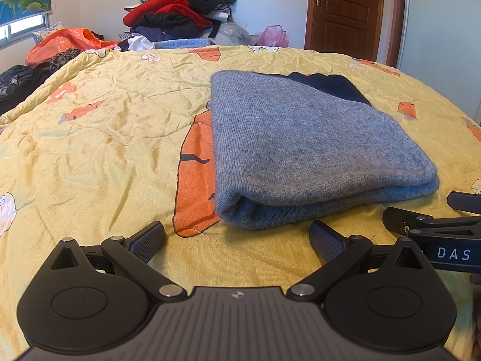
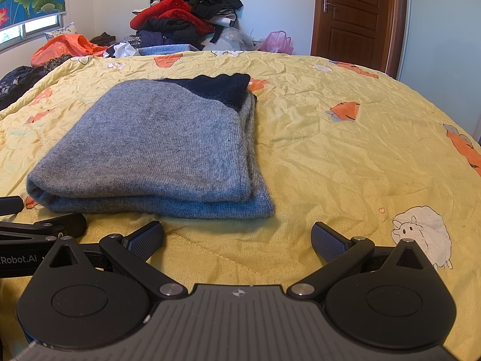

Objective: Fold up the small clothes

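A grey knit garment (image 1: 303, 144) lies folded in layers on the yellow quilt, with a dark navy part showing at its far end (image 1: 333, 85). In the right wrist view the same grey garment (image 2: 162, 147) sits left of centre. My left gripper (image 1: 237, 237) stands open just in front of the fold's near edge, nothing between its fingers. My right gripper (image 2: 237, 237) is open too, empty, just short of the garment's near right corner. The right gripper's fingers (image 1: 421, 219) show at the right edge of the left wrist view.
The yellow quilt (image 1: 99, 138) with orange carrot prints covers the bed. A heap of red, black and dark clothes (image 1: 180, 9) is stacked at the far side, beside an orange bag (image 1: 66, 42) and a pink bag (image 1: 273, 36). A brown door (image 1: 345, 12) stands at the back right.
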Motion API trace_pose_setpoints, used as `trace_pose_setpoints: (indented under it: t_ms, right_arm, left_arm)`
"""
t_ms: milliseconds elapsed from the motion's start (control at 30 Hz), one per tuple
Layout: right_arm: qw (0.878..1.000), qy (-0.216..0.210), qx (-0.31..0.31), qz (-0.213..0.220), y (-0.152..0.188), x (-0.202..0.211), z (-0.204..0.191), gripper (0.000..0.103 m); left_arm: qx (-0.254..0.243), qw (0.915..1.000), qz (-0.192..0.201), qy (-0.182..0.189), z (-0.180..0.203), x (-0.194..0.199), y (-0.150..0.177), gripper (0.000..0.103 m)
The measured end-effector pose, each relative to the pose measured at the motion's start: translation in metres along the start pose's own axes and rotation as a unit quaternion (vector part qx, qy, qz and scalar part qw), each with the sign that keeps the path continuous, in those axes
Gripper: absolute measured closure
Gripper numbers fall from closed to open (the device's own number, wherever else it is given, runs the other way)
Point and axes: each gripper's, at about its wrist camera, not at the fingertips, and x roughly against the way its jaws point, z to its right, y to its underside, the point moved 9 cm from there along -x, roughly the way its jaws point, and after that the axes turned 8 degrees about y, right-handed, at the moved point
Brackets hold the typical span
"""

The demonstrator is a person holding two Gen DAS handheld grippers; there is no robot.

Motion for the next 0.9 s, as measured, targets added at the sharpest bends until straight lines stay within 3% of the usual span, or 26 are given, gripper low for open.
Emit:
trace_pose_setpoints:
  t_ms: [467, 900]
  right_arm:
    - [1.000, 0.000, 0.000, -0.005, 0.002, 0.004, 0.001, 0.000]
    - [1.000, -0.009, 0.004, -0.021, 0.008, 0.015, 0.000, 0.000]
  left_arm:
    - [-0.001, 0.9999, -0.009, 0.008, -0.002, 0.002, 0.000, 0.000]
    - [0.019, 0.9982, -0.056, -0.012, 0.000, 0.011, 0.005, 0.000]
